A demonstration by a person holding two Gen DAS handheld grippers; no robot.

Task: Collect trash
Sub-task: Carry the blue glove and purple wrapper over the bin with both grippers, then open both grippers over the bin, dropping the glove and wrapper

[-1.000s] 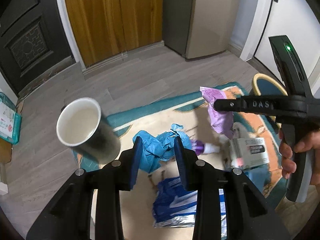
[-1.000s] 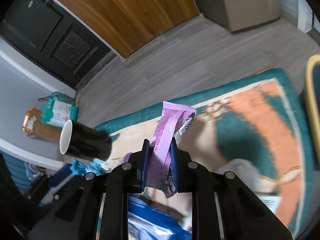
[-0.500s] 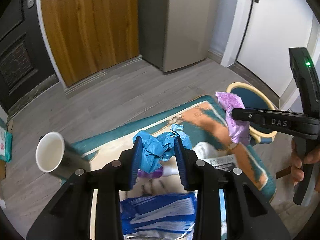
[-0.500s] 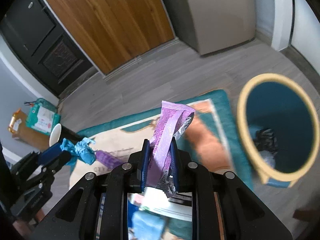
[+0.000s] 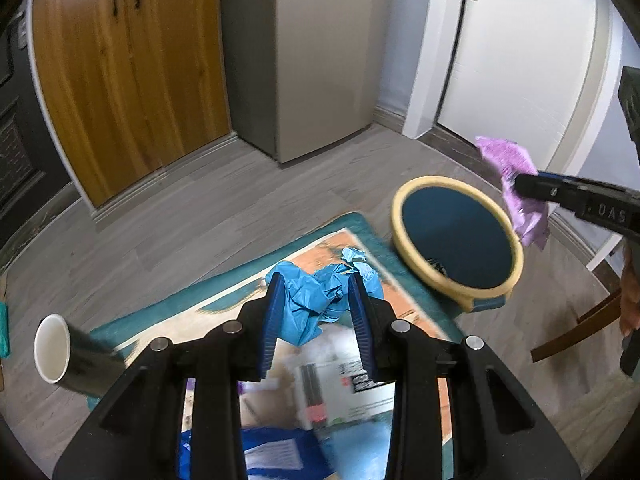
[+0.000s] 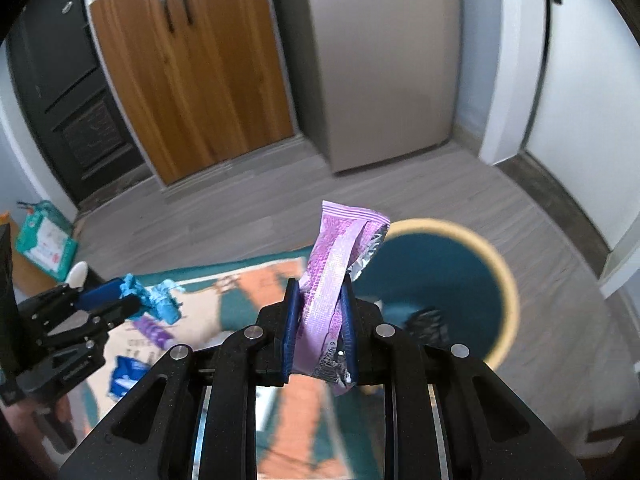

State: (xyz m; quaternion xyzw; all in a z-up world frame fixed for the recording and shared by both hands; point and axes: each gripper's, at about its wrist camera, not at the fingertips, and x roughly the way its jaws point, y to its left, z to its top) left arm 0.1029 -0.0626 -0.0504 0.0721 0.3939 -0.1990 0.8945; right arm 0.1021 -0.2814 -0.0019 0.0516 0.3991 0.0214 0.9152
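My left gripper (image 5: 316, 304) is shut on a crumpled blue paper wad (image 5: 320, 300), held above the patterned rug (image 5: 224, 292). My right gripper (image 6: 319, 312) is shut on a purple foil snack wrapper (image 6: 336, 264). In the left wrist view that right gripper (image 5: 520, 186) holds the purple wrapper (image 5: 516, 184) over the right rim of the round bin (image 5: 456, 236), teal inside with a yellow rim. In the right wrist view the bin (image 6: 440, 280) lies just beyond the wrapper, with dark trash at its bottom, and the left gripper (image 6: 132, 300) with the blue wad (image 6: 156, 300) is at the left.
A dark cup (image 5: 72, 352) with a white inside lies on the rug's left edge. A white box (image 5: 340, 384), a blue packet (image 5: 272, 452) and a purple wrapper (image 6: 152, 328) lie on the rug. A wooden cabinet (image 5: 128, 72), a grey fridge (image 5: 312, 52) and a white door (image 5: 520, 48) stand behind.
Both grippers have swung right and upward with their loads. The bin has come from the right edge toward the middle of both views, and the purple wrapper now hangs by its rim.
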